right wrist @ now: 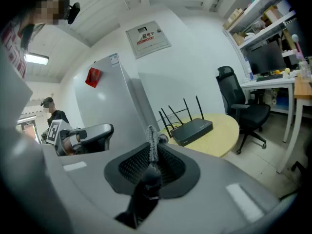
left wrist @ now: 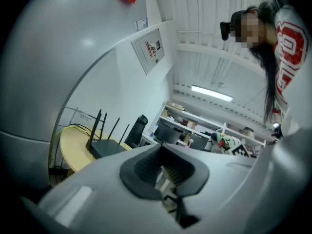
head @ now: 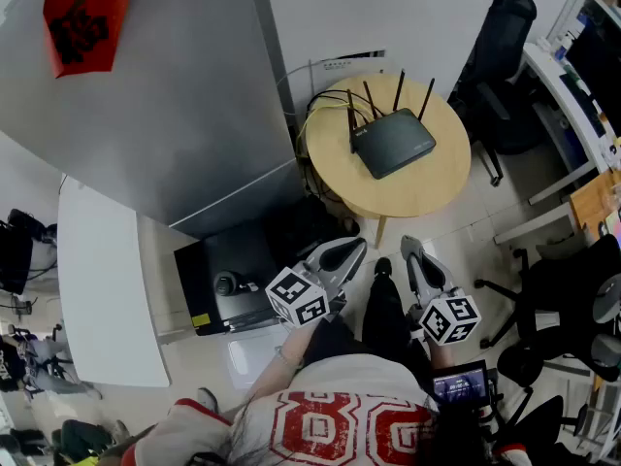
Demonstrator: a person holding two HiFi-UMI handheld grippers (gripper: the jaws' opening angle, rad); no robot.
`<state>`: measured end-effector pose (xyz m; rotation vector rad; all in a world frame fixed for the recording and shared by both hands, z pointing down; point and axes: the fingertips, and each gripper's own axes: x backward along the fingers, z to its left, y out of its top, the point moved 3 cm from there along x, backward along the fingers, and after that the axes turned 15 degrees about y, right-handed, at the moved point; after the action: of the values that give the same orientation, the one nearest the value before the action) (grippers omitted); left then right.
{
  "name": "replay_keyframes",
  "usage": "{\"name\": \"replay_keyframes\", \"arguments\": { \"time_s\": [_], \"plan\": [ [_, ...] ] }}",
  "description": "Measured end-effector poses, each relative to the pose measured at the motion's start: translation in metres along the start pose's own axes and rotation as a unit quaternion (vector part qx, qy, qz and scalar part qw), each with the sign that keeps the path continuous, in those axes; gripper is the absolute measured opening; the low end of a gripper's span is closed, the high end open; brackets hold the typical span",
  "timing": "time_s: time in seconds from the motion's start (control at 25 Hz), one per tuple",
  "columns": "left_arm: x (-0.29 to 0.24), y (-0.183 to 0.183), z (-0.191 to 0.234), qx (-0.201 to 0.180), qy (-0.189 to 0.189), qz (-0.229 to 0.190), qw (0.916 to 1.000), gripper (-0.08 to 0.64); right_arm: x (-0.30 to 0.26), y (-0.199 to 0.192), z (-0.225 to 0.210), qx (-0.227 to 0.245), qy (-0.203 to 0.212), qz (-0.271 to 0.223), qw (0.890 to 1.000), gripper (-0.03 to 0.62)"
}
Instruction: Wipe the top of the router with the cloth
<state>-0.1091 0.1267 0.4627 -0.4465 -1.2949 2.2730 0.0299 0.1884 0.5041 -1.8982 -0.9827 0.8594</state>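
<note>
Tongs, head view: the left gripper (head: 349, 250) and right gripper (head: 409, 249) are held side by side in front of the person, both pointing toward the round table (head: 427, 192) and well short of it.
Router, head view: the black router (head: 393, 142) lies flat on the table top with its antennas raised. Neither gripper touches it.
Surroundings, head view: a grey cabinet (head: 146, 95) bearing a red paper (head: 85, 27) stands left of the table. A black office chair (head: 500, 47) stands beyond it.
Jaws, left gripper view: slightly spread, with nothing between them and the room showing through the narrow gap.
Router, left gripper view: beyond the jaws and to their left, on the table.
Jaws, right gripper view: pressed together on a grey cloth (right wrist: 152, 143), a strip of which stands up above the pads.
Router, right gripper view: ahead and to the right on the table, well apart from the cloth.
</note>
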Motion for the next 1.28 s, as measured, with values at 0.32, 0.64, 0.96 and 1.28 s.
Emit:
{"name": "replay_keyframes", "arguments": {
  "time_s": [0.32,0.64,0.96,1.28],
  "plan": [
    [-0.057,0.024,0.057,0.001,0.084,-0.029,0.9961,-0.005,-0.078,0.046,-0.075,0.02,0.066,0.026,0.997,0.041],
    [-0.131,0.063,0.071,0.003,0.166,-0.093,0.9817,-0.005,-0.14,0.089,-0.153,0.08,0.164,0.107,0.977,0.041],
    [-0.137,0.05,0.074,0.003,0.221,-0.082,0.9718,-0.005,-0.205,0.079,-0.191,0.089,0.22,0.176,0.955,0.041],
    [-0.117,0.062,0.097,0.006,0.277,-0.086,0.9568,-0.005,-0.258,0.054,-0.2,0.098,0.245,0.236,0.935,0.042]
  ]
}}
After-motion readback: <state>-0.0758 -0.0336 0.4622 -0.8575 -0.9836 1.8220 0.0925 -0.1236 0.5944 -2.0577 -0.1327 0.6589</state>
